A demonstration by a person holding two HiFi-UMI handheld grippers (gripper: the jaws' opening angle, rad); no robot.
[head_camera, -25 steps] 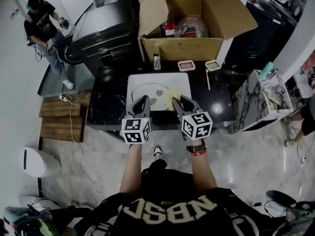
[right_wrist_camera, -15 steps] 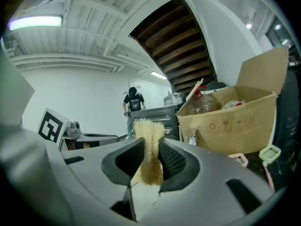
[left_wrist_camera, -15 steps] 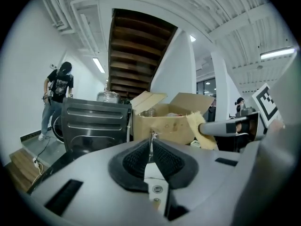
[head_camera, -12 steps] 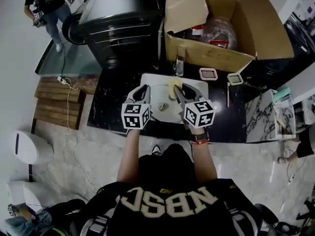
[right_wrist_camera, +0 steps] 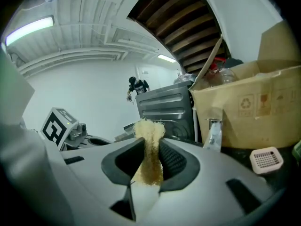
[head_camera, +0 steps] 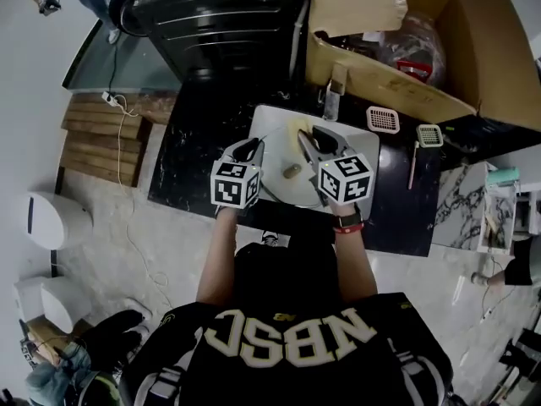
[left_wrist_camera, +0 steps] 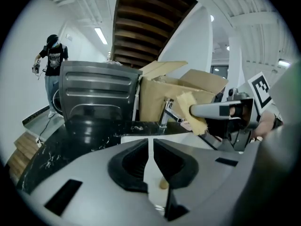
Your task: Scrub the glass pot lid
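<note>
Centre frame in the head view, the right gripper (head_camera: 313, 139) pinches a yellow sponge (right_wrist_camera: 149, 134) between its jaws; the left gripper (head_camera: 250, 149) is clenched empty, above the sink (head_camera: 269, 122).

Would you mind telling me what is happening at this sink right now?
A person stands at the white sink with a gripper in each hand. The right gripper is shut on a yellow sponge, held above the sink. The left gripper is shut and empty beside it. The glass pot lid, tan knob up, lies in the sink below them. Neither gripper appears to touch it, so scrubbing has not yet begun.
</note>
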